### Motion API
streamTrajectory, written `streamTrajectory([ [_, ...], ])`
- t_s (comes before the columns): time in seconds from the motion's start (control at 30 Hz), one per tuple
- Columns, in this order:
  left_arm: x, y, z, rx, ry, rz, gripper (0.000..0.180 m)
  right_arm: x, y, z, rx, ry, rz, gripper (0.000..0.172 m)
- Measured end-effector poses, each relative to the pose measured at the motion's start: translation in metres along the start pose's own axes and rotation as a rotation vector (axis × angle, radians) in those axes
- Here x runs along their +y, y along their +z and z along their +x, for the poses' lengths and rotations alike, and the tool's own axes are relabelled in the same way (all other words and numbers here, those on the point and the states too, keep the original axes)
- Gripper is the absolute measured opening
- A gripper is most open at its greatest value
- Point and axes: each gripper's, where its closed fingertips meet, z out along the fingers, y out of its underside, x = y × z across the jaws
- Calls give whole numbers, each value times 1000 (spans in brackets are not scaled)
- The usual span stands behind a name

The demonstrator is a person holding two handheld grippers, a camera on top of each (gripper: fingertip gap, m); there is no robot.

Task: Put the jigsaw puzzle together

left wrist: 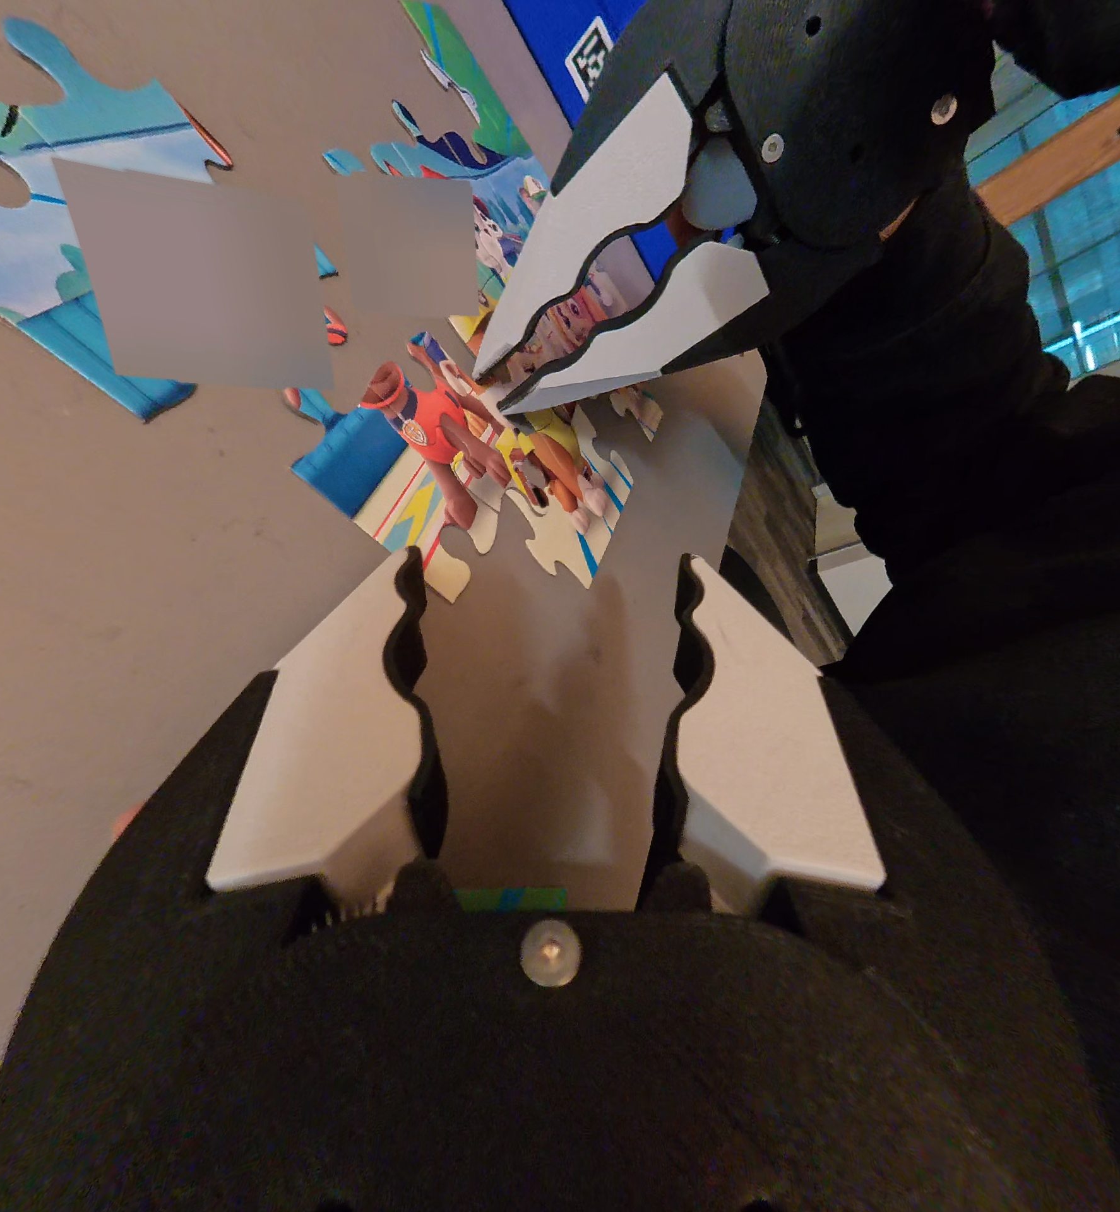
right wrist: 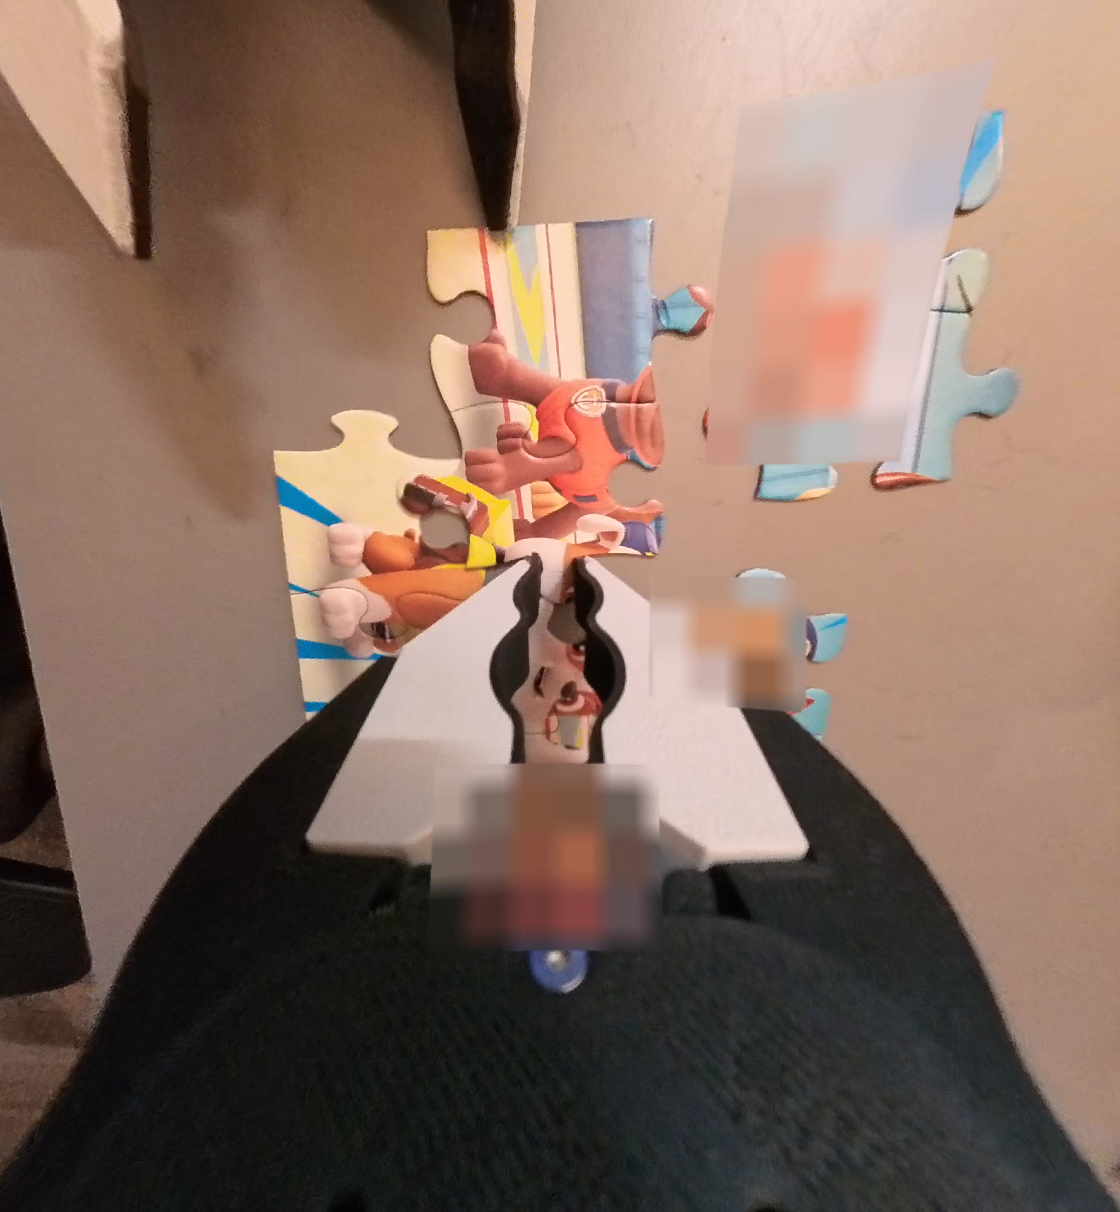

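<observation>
On the left of the flat grey table (left wrist: pixel 118 623), my left gripper (left wrist: pixel 551 570) has its two white fingers spread wide, with only bare tabletop between them. Just ahead lies a bright cardboard cartoon-dog puzzle cluster (left wrist: pixel 478 485). To the right, my right gripper (right wrist: pixel 554 564) has its fingers nearly closed, tips down on the puzzle picture; I cannot tell if it pinches a piece.

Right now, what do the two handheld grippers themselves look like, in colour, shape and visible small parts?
Both look alike. The left gripper has a matte black, grainy body, two white wedge-shaped fingers lined with black wavy pads, and a small silvery fastener at the base. The right gripper has the same build, with a bluish fastener; the left wrist view shows round screws on its black side. No cables show.
</observation>
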Motion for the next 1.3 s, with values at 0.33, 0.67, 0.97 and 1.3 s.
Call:
streamTrajectory([
  [0.33, -3, 6, 9, 31, 17, 2, 75, 15, -9, 0, 28, 55, 10, 8],
  [0.67, -4, 12, 13, 22, 37, -14, 75, 12, -8, 5, 71, 49, 55, 12],
  [0.97, -2, 11, 8, -13, 45, -22, 75, 18, -17, -3, 73, 103, 89, 13],
  [1.3, -2, 12, 8, -18, 56, -32, 75, 13, -6, -20, 59, 176, 154, 11],
])
